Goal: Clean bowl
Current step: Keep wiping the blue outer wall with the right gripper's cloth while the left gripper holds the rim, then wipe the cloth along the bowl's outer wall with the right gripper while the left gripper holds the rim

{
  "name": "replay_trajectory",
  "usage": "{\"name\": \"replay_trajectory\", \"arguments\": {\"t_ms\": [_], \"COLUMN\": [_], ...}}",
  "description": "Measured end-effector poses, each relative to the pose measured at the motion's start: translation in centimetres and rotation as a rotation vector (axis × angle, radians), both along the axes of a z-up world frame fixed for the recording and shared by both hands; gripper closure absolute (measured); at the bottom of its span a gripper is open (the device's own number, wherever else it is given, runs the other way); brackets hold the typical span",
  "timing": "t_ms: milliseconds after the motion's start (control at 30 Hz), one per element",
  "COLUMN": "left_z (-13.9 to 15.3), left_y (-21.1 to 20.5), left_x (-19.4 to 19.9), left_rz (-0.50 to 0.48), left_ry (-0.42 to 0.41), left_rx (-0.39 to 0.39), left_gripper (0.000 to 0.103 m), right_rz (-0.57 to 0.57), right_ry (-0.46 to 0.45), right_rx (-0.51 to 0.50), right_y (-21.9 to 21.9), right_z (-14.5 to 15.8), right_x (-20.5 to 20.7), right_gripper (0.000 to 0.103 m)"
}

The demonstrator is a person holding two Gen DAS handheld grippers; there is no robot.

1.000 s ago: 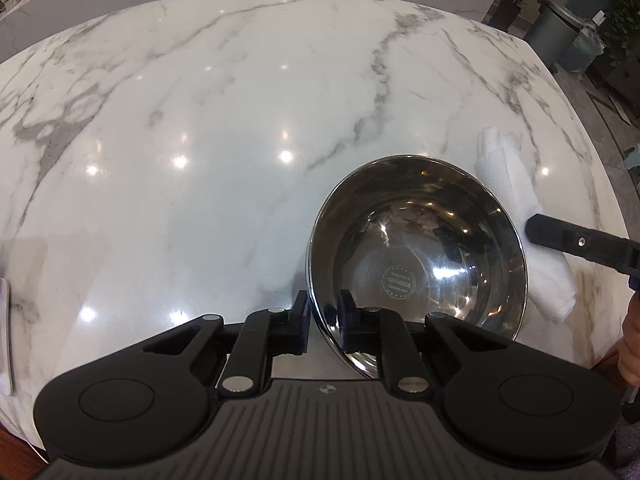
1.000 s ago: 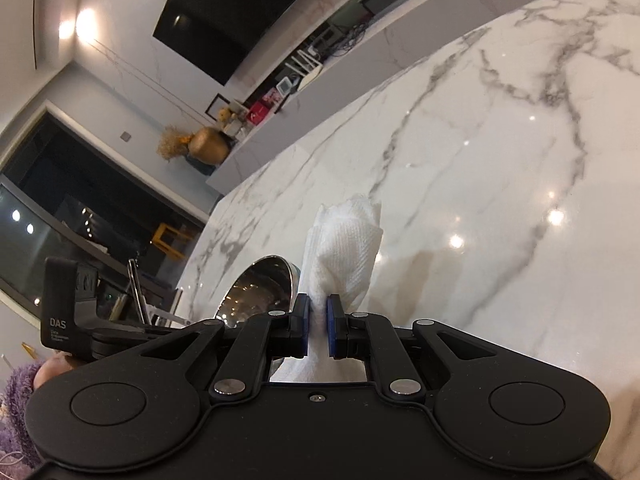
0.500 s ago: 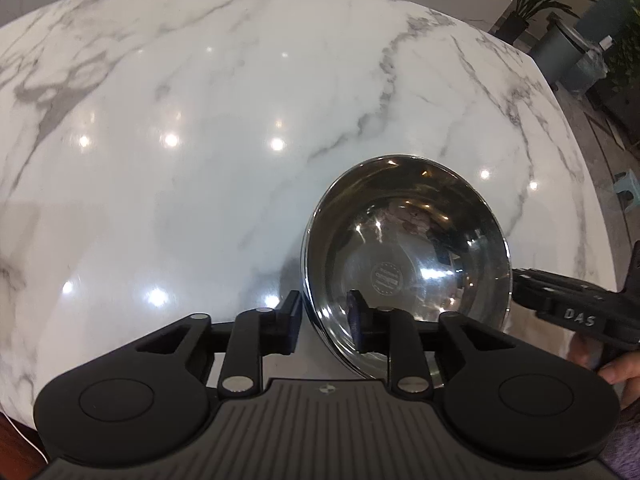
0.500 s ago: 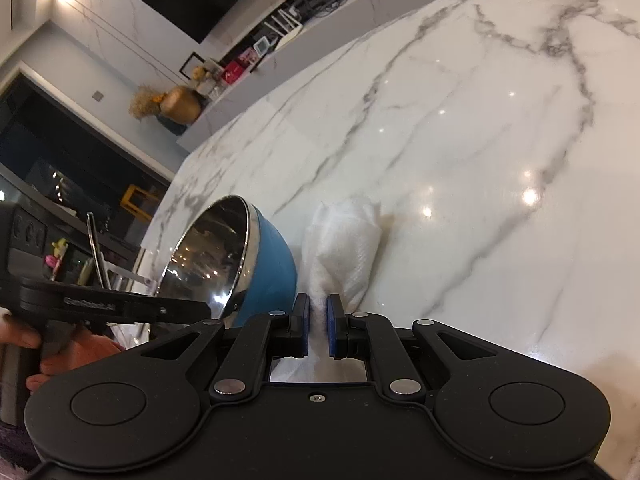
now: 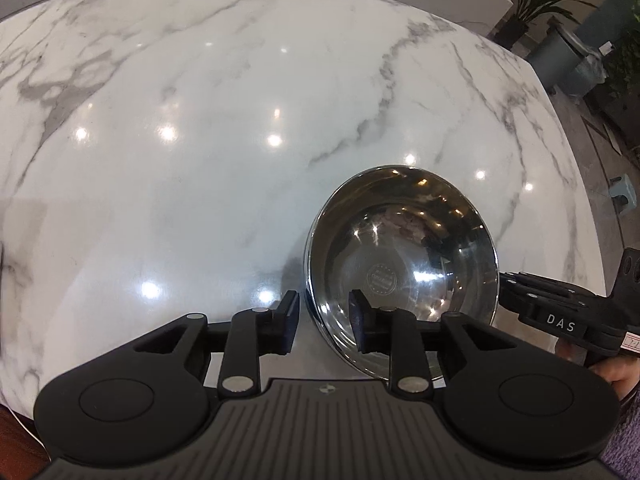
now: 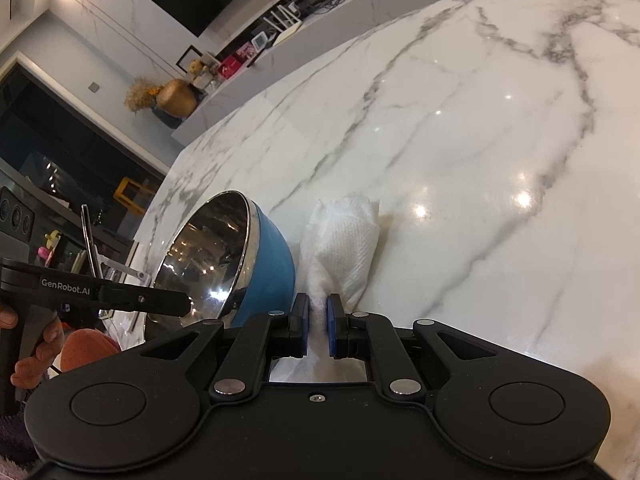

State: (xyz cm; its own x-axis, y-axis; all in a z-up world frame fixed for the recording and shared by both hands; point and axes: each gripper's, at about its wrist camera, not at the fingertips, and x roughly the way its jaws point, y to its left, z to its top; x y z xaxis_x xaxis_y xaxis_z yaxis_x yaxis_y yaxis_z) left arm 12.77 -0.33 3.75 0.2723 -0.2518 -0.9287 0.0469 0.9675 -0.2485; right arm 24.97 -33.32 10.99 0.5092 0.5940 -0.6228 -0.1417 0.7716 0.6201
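Your left claw (image 5: 323, 326) stands narrowly parted astride the near rim of the bowl (image 5: 400, 256), one pad outside the wall and one inside, and neither pad looks pressed against the steel, so treat the bowl as straddled, not held. The bowl sits at about five o'clock on the marble table (image 5: 200, 140), tipped up on its side in the right wrist view, its mouth turned toward the left claw. It is mirror-bright steel inside with a round maker's stamp at the bottom, a polished rolled rim, and a blue outer shell (image 6: 269, 264). Expect it to be light, rigid and slippery: on that glossy table it will likely skate or roll under a push, so pinch the rim squarely across the wall rather than at a slant, and keep that hold firm while wiping. No soil shows inside it, though the reflections could hide smears. Just beside the bowl at its three o'clock lies the white paper towel (image 6: 344, 240), soft, crumpled and textured. Your right claw (image 6: 317, 316) is clamped on its near end. The towel will fold and bunch easily, so lead with the loose wad and press it into the curve of the bowl.
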Motion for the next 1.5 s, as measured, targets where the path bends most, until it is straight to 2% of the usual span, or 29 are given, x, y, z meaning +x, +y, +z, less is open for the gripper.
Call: {"name": "replay_trajectory", "arguments": {"t_ms": [200, 433, 667, 1067, 1300, 1500], "left_z": [0.3, 0.3, 0.5, 0.3, 0.3, 0.4], "left_y": [-0.3, -0.6, -1.4, -1.8, -1.6, -1.5], "left_x": [0.2, 0.8, 1.3, 1.4, 1.5, 1.4], "left_rz": [-0.020, -0.050, -0.075, -0.093, -0.076, -0.063], "left_ry": [-0.020, -0.042, -0.067, -0.093, -0.077, -0.048], "left_rx": [0.013, 0.061, 0.088, 0.085, 0.075, 0.081], "left_gripper": [0.078, 0.093, 0.093, 0.093, 0.093, 0.085], "right_rz": [-0.003, -0.038, -0.052, -0.025, -0.020, -0.012], "right_ry": [-0.008, -0.046, -0.087, -0.014, -0.004, -0.010], "right_rx": [-0.010, 0.031, 0.046, 0.018, 0.000, -0.012], "right_y": [0.0, -1.7, -3.1, -1.7, -1.3, -1.5], "right_z": [0.3, 1.7, 3.5, 1.3, 1.1, 1.6], "right_x": [-0.1, -0.4, -0.8, -0.5, -1.1, -1.2], "right_gripper": [0.094, 0.094, 0.094, 0.094, 0.094, 0.094]}}
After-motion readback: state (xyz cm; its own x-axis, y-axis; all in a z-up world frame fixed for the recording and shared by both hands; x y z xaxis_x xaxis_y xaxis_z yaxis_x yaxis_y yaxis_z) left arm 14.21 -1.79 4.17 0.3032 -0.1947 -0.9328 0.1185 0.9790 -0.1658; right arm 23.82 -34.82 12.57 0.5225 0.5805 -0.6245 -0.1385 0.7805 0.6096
